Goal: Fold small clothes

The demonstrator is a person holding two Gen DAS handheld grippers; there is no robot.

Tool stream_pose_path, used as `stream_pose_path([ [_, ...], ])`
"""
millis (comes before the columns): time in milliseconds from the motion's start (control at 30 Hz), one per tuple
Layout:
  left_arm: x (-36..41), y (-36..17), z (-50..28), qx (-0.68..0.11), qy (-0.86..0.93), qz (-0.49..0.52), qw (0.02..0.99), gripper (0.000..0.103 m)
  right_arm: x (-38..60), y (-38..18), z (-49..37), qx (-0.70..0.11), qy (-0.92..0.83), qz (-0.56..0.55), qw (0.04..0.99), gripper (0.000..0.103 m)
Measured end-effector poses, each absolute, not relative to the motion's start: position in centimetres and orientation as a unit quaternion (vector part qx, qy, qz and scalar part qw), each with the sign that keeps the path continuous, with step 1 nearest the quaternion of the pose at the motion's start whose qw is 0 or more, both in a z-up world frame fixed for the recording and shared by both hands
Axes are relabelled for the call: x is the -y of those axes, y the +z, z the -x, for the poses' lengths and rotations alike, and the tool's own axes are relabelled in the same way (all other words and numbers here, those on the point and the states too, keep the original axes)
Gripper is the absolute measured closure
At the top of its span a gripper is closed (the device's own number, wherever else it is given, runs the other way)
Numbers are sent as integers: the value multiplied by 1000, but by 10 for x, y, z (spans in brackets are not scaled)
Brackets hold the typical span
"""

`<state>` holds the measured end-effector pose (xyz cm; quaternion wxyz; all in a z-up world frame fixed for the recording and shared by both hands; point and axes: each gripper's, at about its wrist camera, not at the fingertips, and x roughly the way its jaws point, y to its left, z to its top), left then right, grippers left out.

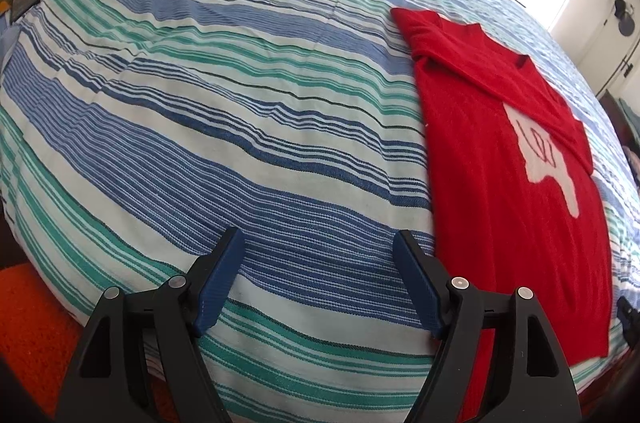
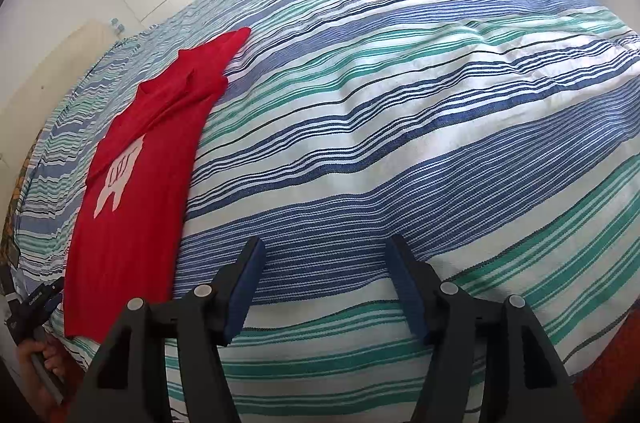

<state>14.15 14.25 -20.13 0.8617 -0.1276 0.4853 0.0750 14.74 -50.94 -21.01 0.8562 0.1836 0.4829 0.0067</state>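
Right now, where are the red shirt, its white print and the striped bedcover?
red shirt [image 1: 500, 223]: left wrist view, on the lower body panel.
white print [image 2: 116, 179]: right wrist view, middle of the print on the chest.
striped bedcover [image 1: 240, 103]: left wrist view, bare stretch left of the shirt.

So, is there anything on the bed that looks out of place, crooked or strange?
Nothing stands out much. The red shirt lies flat on the striped bedspread with its sides already folded in; only the far sleeve end sticks out a little. The left gripper and the right gripper are both empty.
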Motion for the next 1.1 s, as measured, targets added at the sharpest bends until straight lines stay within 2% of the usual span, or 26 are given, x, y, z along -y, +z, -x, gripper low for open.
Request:
stream_pose_path([
  [533, -141, -195, -139, -490, 65, 132, 859, 25, 508, -210, -149, -484, 9, -178, 857, 37],
  [633, -141, -177, -123, -469, 6, 167, 867, 26, 509, -193, -145, -467, 27, -183, 865, 37],
  [767, -134, -166, -114, -443, -5, 150, 884, 24, 498, -175, -137, -443, 56, -158, 881, 37],
  [900, -132, -172, -126, -443, 20, 131, 887, 24, 493, -187, -146, -460, 46, -148, 874, 37],
  [1100, -143, -189, -140, -467, 46, 161, 868, 24, 510, -206, -153, -478, 23, -185, 858, 37],
])
